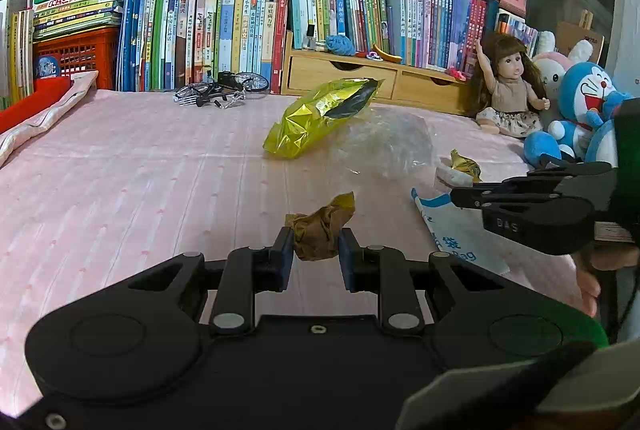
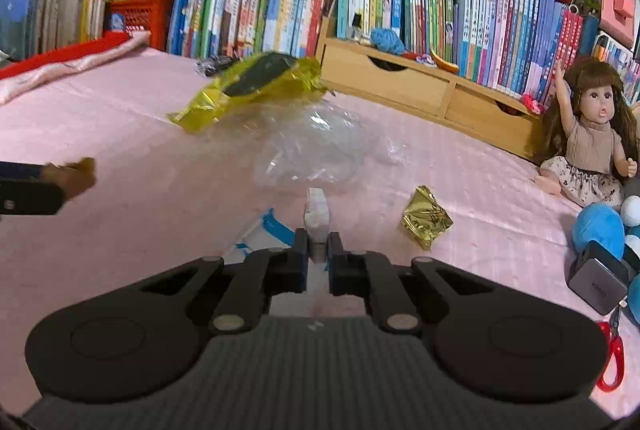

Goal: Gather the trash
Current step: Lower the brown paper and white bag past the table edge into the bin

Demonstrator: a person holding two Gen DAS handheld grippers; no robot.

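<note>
Trash is partly in hand: my left hand-held gripper (image 1: 315,253) pinches a brown crumpled wrapper (image 1: 320,230), my right hand-held gripper (image 2: 318,248) clamps a white wad (image 2: 317,216). Beside the clear plastic bag (image 2: 316,146) a gold foil wrapper (image 2: 426,220) waits; light and crushable, I'd grip its middle

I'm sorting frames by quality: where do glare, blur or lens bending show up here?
Left wrist view: bookshelf bows near the edges, yellow foil bag glints, focus is sharp. Right wrist view: same bowing, clear plastic shows white glare, the brown wrapper at the left edge looks slightly smeared.
</note>
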